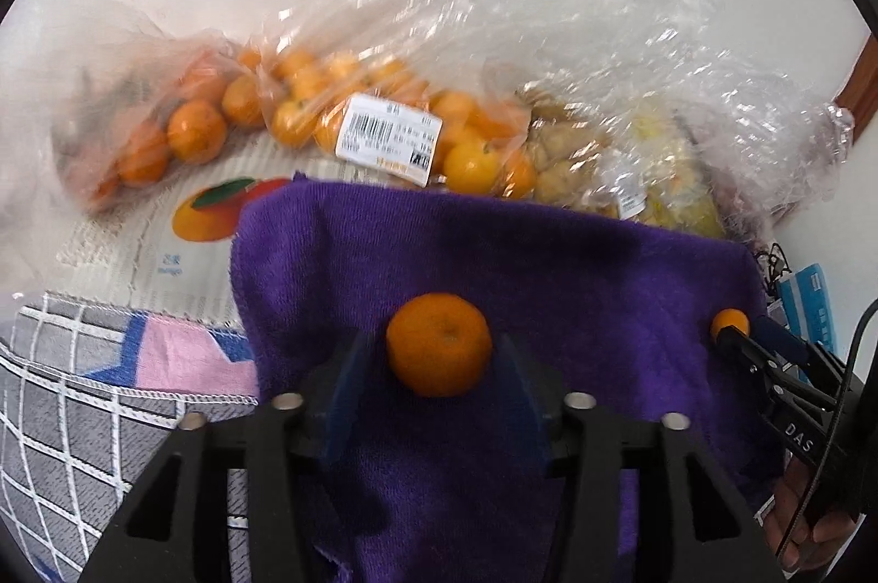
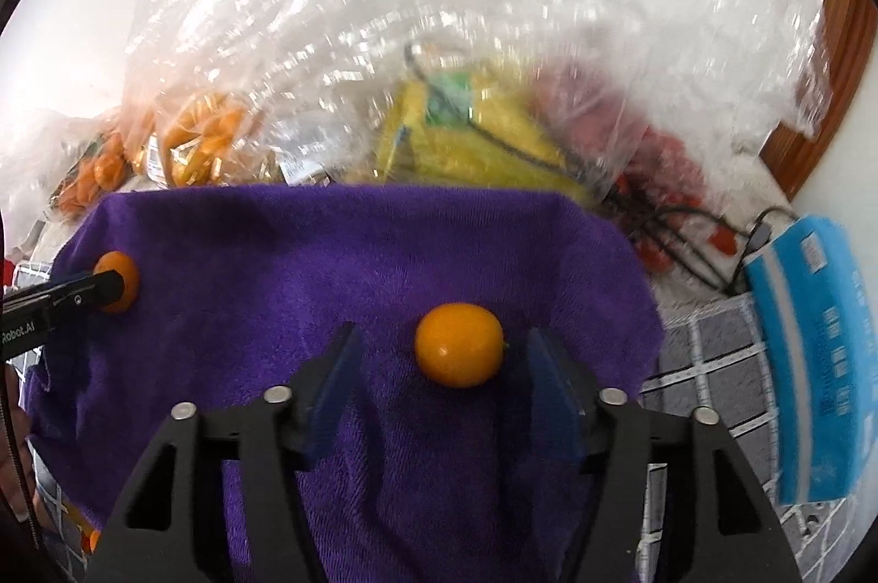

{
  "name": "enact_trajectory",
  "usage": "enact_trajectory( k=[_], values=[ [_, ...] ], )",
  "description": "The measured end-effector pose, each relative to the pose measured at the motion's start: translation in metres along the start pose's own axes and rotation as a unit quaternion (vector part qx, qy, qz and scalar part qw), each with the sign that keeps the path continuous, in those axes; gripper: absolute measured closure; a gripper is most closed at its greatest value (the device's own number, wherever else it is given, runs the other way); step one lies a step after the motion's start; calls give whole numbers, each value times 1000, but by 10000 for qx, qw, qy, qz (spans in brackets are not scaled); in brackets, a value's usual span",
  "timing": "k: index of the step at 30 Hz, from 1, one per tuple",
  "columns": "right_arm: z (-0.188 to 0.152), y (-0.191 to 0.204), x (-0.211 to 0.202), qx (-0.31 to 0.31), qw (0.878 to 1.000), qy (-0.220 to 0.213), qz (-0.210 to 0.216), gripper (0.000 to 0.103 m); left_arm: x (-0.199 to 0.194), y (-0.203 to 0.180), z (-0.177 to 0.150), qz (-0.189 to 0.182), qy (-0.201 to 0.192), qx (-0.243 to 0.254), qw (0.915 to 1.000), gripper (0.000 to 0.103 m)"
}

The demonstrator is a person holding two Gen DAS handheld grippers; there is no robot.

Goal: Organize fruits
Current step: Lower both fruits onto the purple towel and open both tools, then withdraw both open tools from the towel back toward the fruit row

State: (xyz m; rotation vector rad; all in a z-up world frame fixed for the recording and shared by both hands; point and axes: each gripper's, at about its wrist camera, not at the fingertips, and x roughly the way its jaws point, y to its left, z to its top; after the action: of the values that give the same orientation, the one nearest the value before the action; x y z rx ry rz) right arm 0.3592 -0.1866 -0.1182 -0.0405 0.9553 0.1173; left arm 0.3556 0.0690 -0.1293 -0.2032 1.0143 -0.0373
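Most fruit is still bagged: the clear plastic bags of mandarins [image 1: 285,116] and other produce lie heaped behind the purple towel [image 1: 494,264], unsorted. On the towel, two pieces lie well apart. The left tongs [image 1: 439,363] stand apart around a mandarin [image 1: 438,344], not gripping it; the right tongs [image 2: 439,363] stand wide around a smooth small orange fruit [image 2: 459,345], likewise loose.

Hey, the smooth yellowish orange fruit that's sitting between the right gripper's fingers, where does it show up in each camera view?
Left wrist view: the smooth orange fruit sits small at the far right, partly behind the right gripper.
Right wrist view: same fruit lies at centre, between the open fingers, untouched.
Shared landmark: the purple towel under both fruits.
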Motion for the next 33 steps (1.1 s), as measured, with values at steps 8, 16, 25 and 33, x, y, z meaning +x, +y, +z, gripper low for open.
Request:
enact_trajectory(
  k=[8,16,25,33],
  values=[
    [-3,-2,-53,203,9986,-451,187,33,-46,-8,-2,-34,-343,86,9994,47],
    [-24,0,-110,171,9964,-818,-150,33,-106,-7,-26,-139,-709,112,9973,48],
    [-62,-2,-166,455,9958,-799,-7,33,-164,-12,-73,-129,-921,249,9954,49],
    [-104,20,-204,307,9949,-962,56,35,-200,-13,-112,-25,-1167,369,9925,49]
  ],
)
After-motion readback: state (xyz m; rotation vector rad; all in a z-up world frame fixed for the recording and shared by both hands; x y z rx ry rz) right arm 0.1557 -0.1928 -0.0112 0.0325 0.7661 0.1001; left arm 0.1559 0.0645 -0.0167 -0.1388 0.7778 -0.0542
